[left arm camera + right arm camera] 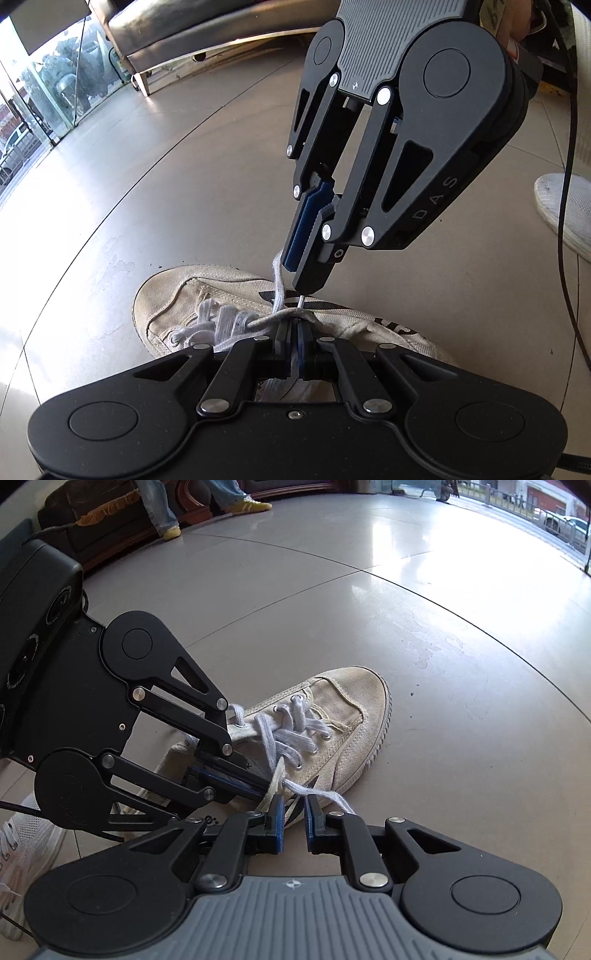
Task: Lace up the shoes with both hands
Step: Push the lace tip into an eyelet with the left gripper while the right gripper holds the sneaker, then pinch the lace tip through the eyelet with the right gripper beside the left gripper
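Shoe (325, 731) lies on its side on the tiled floor (424, 590), toe pointing away from the person, a beige canvas sneaker w/ white lace (291, 734) already crossed through most eyelets near the toe; upper eyelets by the ankle look unfinished, so I'd judge the lacing past halfway but not done. Left gripper (264, 788) reaches in low from the side, jaws fully closed on 1 strand of lace next to the tongue, probably pinning it taut so the crossings don't slacken while the other end gets worked. Right gripper (294, 821) sits just beside it, w/ its blue pads (277, 823) a narrow gap apart; the free lace end runs down over the shoe's side to that gap, but from its own camera the pads don't seem to press on it. In the left wrist view the right gripper (308, 275) comes down steeply over the shoe (229, 291) w/ lace (279, 280) rising to its tip, and there I can't tell if it's pinched or just brushing by. My read: it's a loose hold at best, approx. mid-regrip, maybe to line the tip up w/ the next eyelet. Both tools angle downward because the shoe is at floor level. Farther out, a white sneaker (565, 214) & a dangling black cable (567, 240) off to 1 side, a sofa (207, 29) at the back, and someone's legs in jeans (159, 506) w/ yellow shoes (255, 506) by dark furniture.
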Available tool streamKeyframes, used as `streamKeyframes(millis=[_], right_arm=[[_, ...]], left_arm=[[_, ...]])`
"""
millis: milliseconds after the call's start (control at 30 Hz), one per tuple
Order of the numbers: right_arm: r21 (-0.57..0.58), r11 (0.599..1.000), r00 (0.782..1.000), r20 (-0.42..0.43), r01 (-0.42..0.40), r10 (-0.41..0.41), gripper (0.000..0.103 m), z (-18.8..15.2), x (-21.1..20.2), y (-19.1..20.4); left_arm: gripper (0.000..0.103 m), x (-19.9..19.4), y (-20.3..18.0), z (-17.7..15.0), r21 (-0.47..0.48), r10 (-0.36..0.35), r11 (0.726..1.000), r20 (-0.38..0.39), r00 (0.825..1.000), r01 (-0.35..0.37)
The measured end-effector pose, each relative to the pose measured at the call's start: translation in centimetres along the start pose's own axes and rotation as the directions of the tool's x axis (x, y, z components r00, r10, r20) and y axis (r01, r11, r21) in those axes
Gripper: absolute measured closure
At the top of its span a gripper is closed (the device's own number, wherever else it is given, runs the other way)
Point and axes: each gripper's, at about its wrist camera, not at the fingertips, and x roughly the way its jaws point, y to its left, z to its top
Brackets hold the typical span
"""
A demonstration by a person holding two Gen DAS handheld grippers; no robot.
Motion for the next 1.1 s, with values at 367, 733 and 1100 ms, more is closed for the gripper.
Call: streamKeyframes(millis=[367, 733, 1100], right_arm=[[-0.423, 0.905, 0.999, -0.031, -0.041, 0.030, 0.089, -0.8, 1.2, 1.3], [-0.486, 0.863, 0.991, -0.060, -0.136, 0.123, 0.089, 0.7, 3.2, -0.9], [-0.445, 0.889, 0.994, -0.038, -0.109, 0.103, 0.101, 1.5, 4.9, -2.1]], left_arm=[[0.103, 0.3, 0.8, 0.0, -0.012, -0.023, 1.000, 0.008, 1.000, 0.023], [0.103, 0.5, 0.6, -0.3, 0.005, -0.018, 1.000, 0.009, 1.000, 0.018], [0.090, -0.3, 0.9, -0.5, -0.002, 0.044, 0.999, 0.007, 0.999, -0.044]])
